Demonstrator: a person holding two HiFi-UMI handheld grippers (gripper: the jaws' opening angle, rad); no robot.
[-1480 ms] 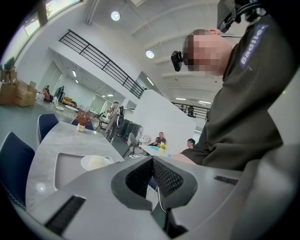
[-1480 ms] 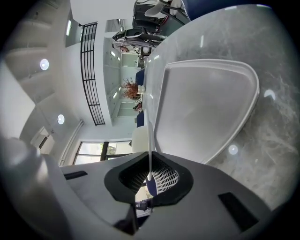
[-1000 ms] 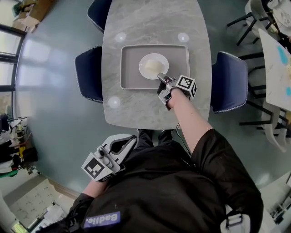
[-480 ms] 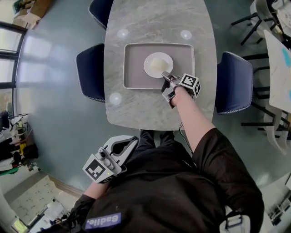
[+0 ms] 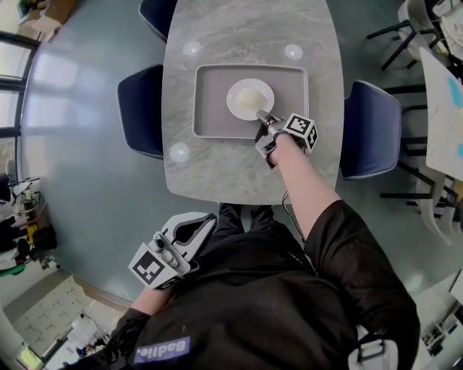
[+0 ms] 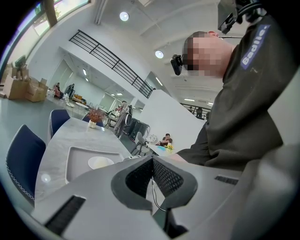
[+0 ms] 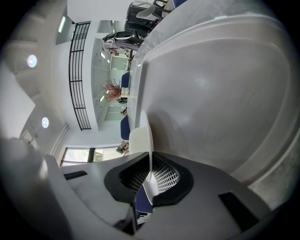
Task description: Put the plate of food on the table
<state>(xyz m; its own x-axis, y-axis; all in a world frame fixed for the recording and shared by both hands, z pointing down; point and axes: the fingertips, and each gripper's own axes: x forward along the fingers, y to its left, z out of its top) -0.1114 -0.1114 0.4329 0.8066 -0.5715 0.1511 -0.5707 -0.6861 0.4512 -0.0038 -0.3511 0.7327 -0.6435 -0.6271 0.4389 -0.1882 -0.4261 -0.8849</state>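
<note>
A white plate (image 5: 248, 97) with pale food is over the grey tray (image 5: 213, 108) on the marble table (image 5: 239, 173). My right gripper (image 5: 259, 115) is shut on the plate's near right rim. In the right gripper view the rim (image 7: 149, 140) runs edge-on between the pads of that gripper (image 7: 149, 176), with the tray (image 7: 211, 93) beside it. Whether the plate rests on the tray I cannot tell. My left gripper (image 5: 206, 222) hangs low by my body, off the table, shut on nothing (image 6: 152, 161). It looks across at the plate (image 6: 100, 162) and tray (image 6: 77, 157).
Blue chairs stand at the table's left (image 5: 141, 108), right (image 5: 370, 130) and far left (image 5: 155, 14). Another table (image 5: 443, 108) with chairs is off to the right. A vase of flowers (image 6: 95, 123) stands at the table's far end.
The right gripper keeps its hold on the plate's rim over the tray and has sunk slightly. The left gripper has stayed where it was.
</note>
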